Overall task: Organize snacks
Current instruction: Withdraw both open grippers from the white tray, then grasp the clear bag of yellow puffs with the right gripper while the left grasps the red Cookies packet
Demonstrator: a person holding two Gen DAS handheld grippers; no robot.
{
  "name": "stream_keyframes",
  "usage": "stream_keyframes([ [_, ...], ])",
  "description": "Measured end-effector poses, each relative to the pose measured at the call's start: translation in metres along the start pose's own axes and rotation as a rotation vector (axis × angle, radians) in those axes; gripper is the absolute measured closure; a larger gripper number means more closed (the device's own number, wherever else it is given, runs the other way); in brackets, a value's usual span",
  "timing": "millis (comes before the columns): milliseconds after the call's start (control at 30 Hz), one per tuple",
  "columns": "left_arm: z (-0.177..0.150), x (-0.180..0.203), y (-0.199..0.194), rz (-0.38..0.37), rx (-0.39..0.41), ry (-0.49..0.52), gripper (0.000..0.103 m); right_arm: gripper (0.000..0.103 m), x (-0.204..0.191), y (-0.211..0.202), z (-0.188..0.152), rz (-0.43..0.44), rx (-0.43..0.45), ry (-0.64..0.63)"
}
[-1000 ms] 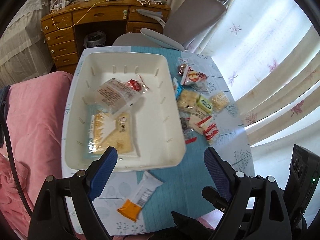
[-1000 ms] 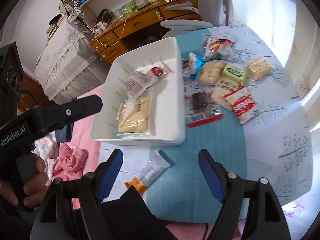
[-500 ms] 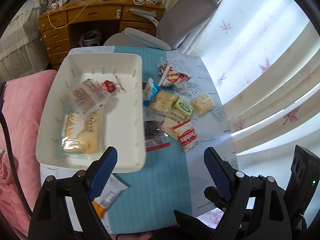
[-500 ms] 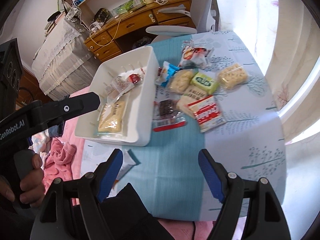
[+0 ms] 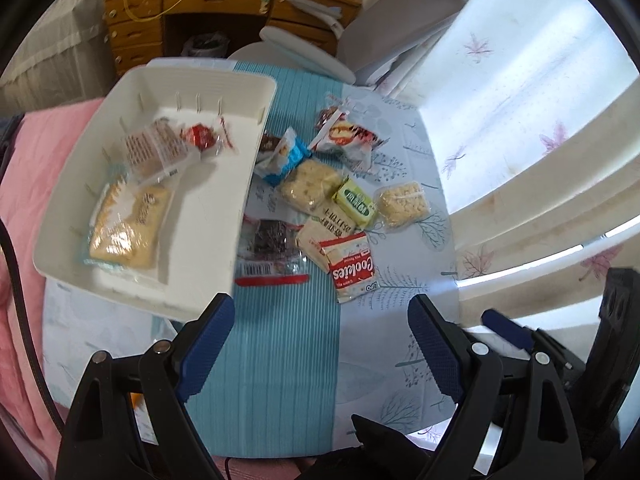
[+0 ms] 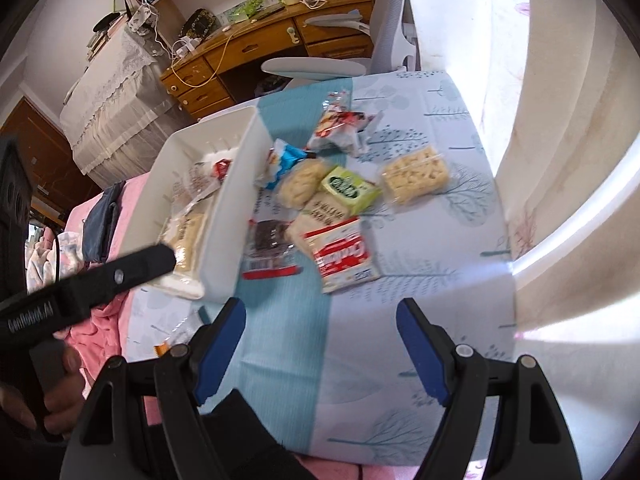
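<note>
from my left gripper [image 5: 320, 336] camera i see both blue pads spread wide with nothing between them, hanging above the teal runner [image 5: 280, 360] on the table. my right gripper [image 6: 320, 340] is just as wide and empty over the same runner.

the white bin [image 5: 224, 208] sits at ten o'clock in the left view. it holds a pale cracker pack [image 5: 128, 224] near its front wall, a clear-wrapped biscuit [image 5: 154, 148] above that, and a red candy [image 5: 202, 136] toward the far wall.

the loose snacks lie in a cluster just right of the bin, around twelve to one o'clock. a red cookies pack [image 5: 352, 268] is nearest my pads, overlapping a cream pack. a dark brownie wrapper [image 5: 272, 240] lies just beside the bin wall. a green pack [image 5: 354, 202] sits between two puffed rice bars, one at [image 5: 402, 202]. a blue wrapper [image 5: 284, 154] and a red-and-white bag [image 5: 348, 134] lie farther back.

an orange-tipped bar [image 6: 162, 348] peeks out at eight o'clock in the right view, near the bin's front corner.
</note>
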State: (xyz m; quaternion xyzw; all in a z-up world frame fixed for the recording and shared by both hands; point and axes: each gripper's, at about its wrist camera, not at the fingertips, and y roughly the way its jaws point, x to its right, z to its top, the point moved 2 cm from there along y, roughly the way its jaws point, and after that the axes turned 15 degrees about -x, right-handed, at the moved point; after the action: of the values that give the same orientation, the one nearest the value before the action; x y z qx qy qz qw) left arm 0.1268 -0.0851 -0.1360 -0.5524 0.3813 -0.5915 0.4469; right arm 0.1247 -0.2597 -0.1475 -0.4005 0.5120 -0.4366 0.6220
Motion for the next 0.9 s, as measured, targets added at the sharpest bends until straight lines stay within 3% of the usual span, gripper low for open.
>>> stream_keyframes([
  [300, 0.001, 0.016, 0.055, 0.004, -0.022, -0.118, 0.015, 0.024, 0.042, 0.022, 0.042, 0.058, -0.060, 0.043],
  [700, 0.033, 0.038, 0.125, 0.025, -0.033, -0.203, 0.015, 0.025, 0.102, 0.076, 0.106, 0.198, -0.124, 0.297],
  [900, 0.042, 0.036, 0.157, 0.054, -0.089, -0.264, 0.015, 0.025, 0.123, 0.105, 0.132, 0.204, -0.143, 0.380],
])
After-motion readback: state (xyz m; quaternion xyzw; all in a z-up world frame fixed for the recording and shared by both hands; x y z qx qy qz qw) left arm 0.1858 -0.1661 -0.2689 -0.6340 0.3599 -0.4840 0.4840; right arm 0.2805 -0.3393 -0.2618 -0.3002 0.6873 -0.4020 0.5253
